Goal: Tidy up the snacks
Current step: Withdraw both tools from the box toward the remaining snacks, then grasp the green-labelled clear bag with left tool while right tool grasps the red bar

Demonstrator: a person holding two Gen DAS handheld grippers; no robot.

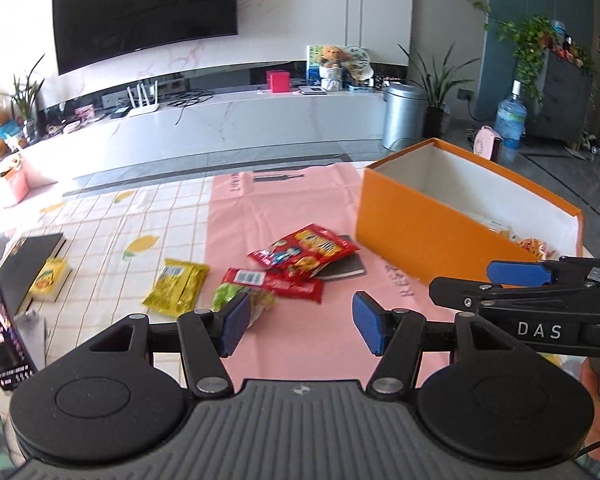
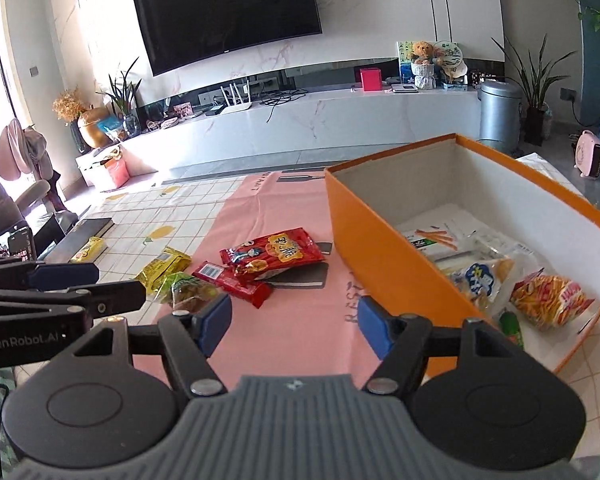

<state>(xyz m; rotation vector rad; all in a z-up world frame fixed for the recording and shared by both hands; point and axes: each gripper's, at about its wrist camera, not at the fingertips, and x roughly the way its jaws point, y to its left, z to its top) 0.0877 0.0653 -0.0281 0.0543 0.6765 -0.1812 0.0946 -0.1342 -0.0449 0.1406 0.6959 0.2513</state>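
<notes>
Left gripper — jaws spread, nothing between the pads. Right gripper — jaws spread, also empty. Both hover above the pink cloth. Loose snacks lie ahead on the cloth: large red packet, small red packet, yellow packet, green packet. Orange box stands to the right, with several snack bags inside.

The box stands on the bench at the right of the frame, with several snack packets inside. Loose packets lie in a cluster on the bench left of the box, at frame centre. A book lies further left, a small packet on it.
</notes>
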